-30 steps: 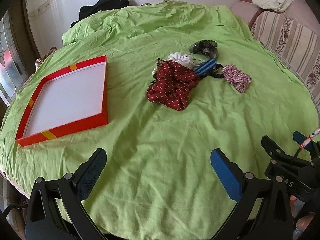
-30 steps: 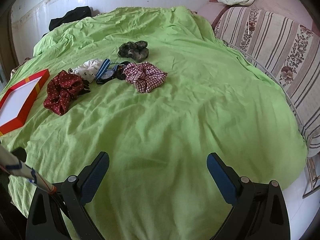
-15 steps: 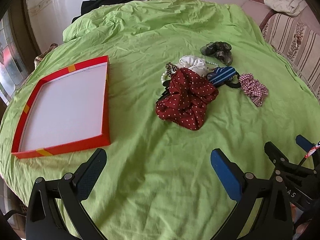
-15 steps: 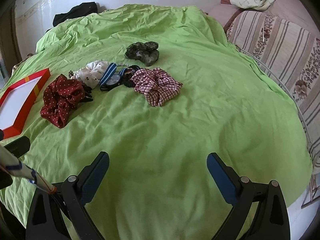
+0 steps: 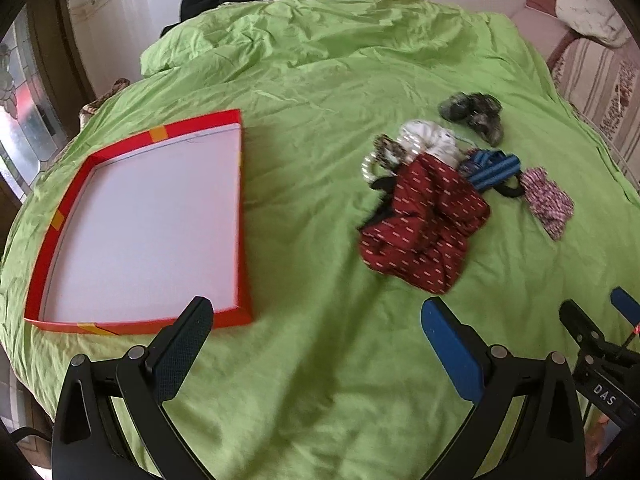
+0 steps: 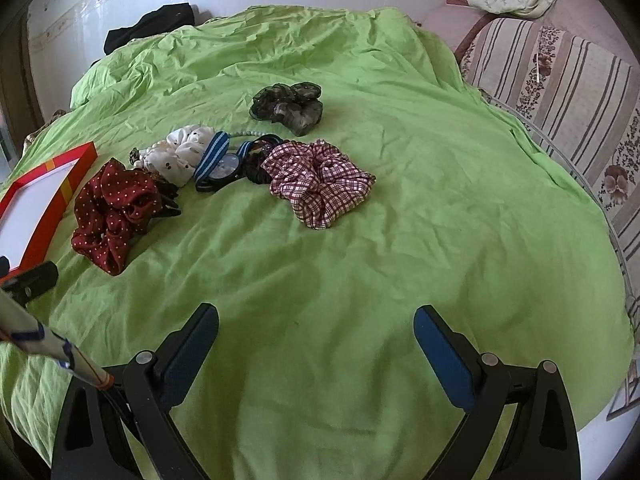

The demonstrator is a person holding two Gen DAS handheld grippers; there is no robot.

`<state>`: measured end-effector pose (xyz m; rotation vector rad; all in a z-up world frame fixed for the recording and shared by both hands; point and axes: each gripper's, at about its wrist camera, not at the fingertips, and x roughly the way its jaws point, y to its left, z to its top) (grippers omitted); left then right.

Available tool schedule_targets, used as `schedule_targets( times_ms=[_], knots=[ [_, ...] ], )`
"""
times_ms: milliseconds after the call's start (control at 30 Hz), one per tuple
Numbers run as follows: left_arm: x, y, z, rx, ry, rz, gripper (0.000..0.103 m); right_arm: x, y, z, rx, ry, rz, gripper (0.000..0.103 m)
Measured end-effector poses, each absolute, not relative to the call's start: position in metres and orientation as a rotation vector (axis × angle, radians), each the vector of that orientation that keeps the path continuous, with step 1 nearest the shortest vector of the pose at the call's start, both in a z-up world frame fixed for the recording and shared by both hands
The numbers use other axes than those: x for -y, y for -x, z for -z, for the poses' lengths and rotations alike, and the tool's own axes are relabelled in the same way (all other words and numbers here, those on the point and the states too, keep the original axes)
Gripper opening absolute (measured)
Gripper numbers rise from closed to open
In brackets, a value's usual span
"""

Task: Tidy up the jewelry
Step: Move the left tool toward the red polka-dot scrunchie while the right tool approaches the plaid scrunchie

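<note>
Left gripper stands wide apart and empty above the green sheet; right gripper is likewise spread wide, holding nothing, over bare sheet. Neither is in contact with any item. The red tray lies just ahead of the left gripper, its white floor bare, presumably set there to receive the pieces. Further out, the dotted red scrunchie is nearest the tray, likely the first pick. Behind it, touching or overlapping, lie a white scrunchie, a blue striped band with a watch, and a plaid scrunchie. A dark gauzy scrunchie sits apart, farthest off.
</note>
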<state>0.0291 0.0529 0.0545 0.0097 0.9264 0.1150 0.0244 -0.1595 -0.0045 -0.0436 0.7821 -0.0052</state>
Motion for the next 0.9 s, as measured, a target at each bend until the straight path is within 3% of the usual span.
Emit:
schedule_targets(
  times_ms=[100,267,400,900],
  knots=[
    [-0.068,-0.033,-0.054,-0.923,0.002,-0.16,0.101,0.16,-0.025,0.005,-0.785,0.037,0.004,0.1],
    [-0.094,-0.039,-0.05,-0.935,0.017,-0.257,0.078,0.16,-0.023,0.005,-0.785,0.034,0.005,0.1],
    [-0.118,-0.042,-0.043,-0.969,0.058,-0.325,0.071,0.161,-0.021,0.006,-0.783,0.033,0.009,0.1],
    [-0.142,-0.022,-0.047,-0.962,0.055,-0.375,0.071,0.16,-0.014,0.001,-0.78,0.027,0.014,0.1]
  ],
)
